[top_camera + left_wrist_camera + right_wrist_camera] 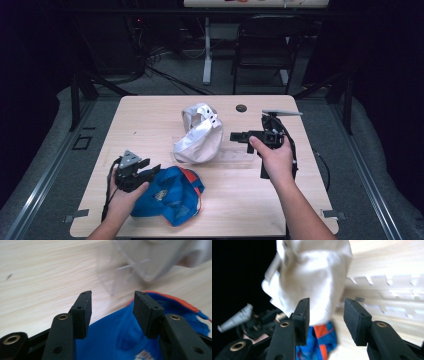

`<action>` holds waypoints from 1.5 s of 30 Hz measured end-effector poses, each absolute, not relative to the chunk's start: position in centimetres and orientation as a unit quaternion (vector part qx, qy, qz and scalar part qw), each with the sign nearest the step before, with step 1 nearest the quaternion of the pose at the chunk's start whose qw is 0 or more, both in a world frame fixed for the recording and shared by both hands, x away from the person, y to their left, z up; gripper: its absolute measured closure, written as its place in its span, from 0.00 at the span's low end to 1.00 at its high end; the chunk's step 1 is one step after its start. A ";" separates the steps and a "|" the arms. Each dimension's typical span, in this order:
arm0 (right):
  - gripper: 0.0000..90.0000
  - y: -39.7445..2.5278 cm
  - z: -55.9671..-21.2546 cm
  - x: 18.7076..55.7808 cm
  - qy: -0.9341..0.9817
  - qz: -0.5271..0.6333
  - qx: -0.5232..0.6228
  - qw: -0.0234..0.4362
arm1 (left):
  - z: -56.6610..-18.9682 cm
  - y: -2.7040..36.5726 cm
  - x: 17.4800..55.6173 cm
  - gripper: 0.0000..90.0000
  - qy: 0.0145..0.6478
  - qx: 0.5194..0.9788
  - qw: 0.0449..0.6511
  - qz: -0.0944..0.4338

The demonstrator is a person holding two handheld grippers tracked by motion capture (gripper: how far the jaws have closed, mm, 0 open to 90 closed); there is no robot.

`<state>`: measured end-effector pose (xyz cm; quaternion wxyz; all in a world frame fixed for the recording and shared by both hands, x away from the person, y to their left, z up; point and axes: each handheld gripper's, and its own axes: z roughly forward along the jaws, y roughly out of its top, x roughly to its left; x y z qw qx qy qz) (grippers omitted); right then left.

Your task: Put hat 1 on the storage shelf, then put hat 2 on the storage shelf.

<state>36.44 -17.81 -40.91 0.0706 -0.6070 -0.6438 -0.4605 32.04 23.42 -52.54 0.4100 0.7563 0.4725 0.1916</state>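
A dim room with a black folding chair and tangled cables on the floor lies behind a pale wooden desk. Taking the white cap near the desk's middle as the landmark: it lies crumpled, its strap end toward the far edge, resting partly on a clear plastic rack that stretches out to its right. A small dark round spot sits on the desk just beyond and right of the white cap.

The blue cap, with orange trim, lies nearer the person than the white cap and slightly left, apart from it. The left tongs hover at the blue cap's left edge; in the left gripper view they stand wide with nothing between them, blue cloth below. The right tongs are just right of the white cap, pointing at it; in the right gripper view they gape wide and empty, the white cloth directly ahead.
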 end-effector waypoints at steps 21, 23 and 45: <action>0.62 -17.6 -49.7 30.8 -0.697 -0.414 -0.583 0.042 | -54.5 28.0 31.8 0.54 0.500 0.739 0.404 0.200; 0.62 -17.4 -50.5 30.4 -0.696 -0.417 -0.583 0.043 | -54.6 28.1 31.5 0.54 0.500 0.741 0.403 0.198; 0.63 -11.2 -56.1 31.1 -0.737 -0.403 -0.527 0.129 | -55.5 30.8 28.2 0.53 0.515 0.738 0.376 0.221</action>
